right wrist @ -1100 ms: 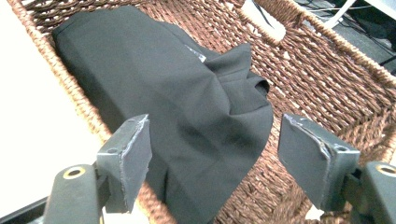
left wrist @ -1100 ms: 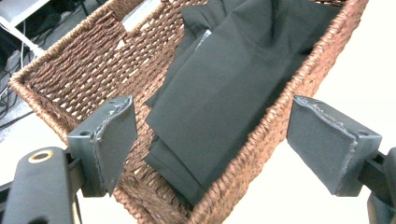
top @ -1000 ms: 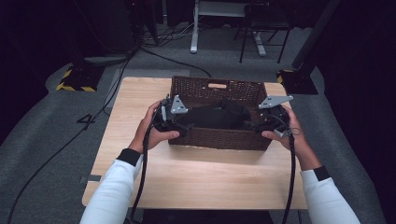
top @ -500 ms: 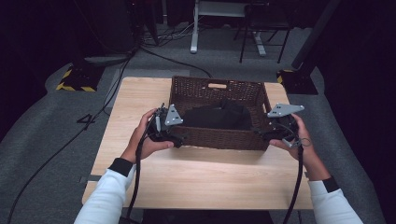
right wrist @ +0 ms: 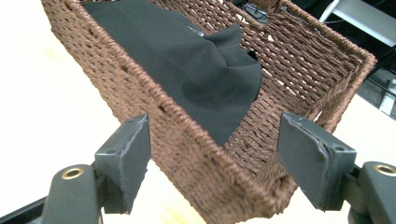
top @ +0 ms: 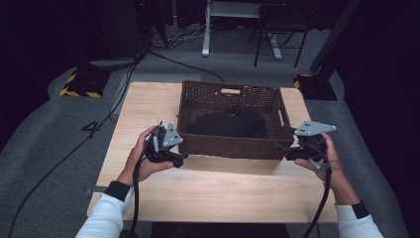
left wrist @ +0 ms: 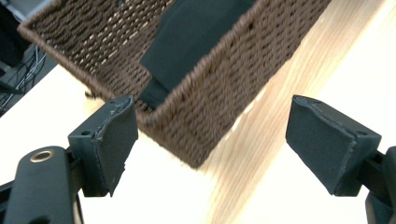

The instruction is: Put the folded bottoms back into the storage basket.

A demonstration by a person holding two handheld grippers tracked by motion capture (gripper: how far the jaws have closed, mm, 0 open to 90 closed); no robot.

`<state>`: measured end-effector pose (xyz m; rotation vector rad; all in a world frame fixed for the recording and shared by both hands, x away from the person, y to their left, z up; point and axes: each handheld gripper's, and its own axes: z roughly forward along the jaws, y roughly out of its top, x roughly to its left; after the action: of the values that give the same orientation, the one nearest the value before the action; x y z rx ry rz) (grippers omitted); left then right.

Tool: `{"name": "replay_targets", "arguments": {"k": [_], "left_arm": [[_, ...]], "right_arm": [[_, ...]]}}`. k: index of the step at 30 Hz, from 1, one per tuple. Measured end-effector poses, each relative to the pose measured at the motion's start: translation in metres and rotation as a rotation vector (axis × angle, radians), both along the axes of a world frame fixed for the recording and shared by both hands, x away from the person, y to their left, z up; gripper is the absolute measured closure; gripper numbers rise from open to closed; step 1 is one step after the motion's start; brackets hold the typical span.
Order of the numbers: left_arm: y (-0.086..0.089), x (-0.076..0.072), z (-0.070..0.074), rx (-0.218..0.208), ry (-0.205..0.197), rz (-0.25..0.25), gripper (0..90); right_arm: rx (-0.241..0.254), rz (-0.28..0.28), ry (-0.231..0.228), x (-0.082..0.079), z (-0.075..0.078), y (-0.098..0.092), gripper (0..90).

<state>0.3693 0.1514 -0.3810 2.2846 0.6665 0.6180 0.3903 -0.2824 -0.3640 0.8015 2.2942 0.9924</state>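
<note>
I hold my left hand-held gripper (top: 173, 153) and right hand-held gripper (top: 292, 150) empty, jaws spread wide, just off the near corners of the dark brown woven wicker basket (top: 233, 145), apparently leaving the crumpled black cloth (top: 229, 122) lying inside it.

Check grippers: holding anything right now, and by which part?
Nothing held. Left gripper and right gripper are open, each at a near corner of the basket, fingers apart from it. Black cloth lies inside.

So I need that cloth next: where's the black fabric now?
In the high view, the black fabric lies inside the brown wicker basket at the wooden table's far middle.
</note>
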Motion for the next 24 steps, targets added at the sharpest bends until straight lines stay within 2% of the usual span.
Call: {"name": "replay_targets", "arguments": {"k": [6, 10, 12, 18, 24], "left_arm": [[0.008, -0.011, -0.010, -0.003, 0.001, 0.015, 16.9], [0.014, -0.016, -0.016, -0.002, 0.008, 0.025, 17.3], [0.015, -0.019, -0.020, 0.009, 0.006, 0.032, 17.4], [0.022, -0.023, -0.034, 0.023, 0.019, 0.045, 17.1], [0.026, -0.026, -0.048, 0.045, 0.032, 0.056, 16.9]], "right_arm": [[-0.008, -0.014, -0.015, -0.012, -0.005, -0.007, 26.4], [0.003, -0.019, -0.020, -0.018, -0.010, -0.013, 26.4], [0.011, -0.024, -0.019, -0.021, -0.014, -0.017, 26.4], [-0.022, -0.045, -0.018, -0.030, -0.027, -0.024, 26.2], [-0.020, -0.064, -0.015, -0.041, -0.038, -0.032, 26.1]]}}
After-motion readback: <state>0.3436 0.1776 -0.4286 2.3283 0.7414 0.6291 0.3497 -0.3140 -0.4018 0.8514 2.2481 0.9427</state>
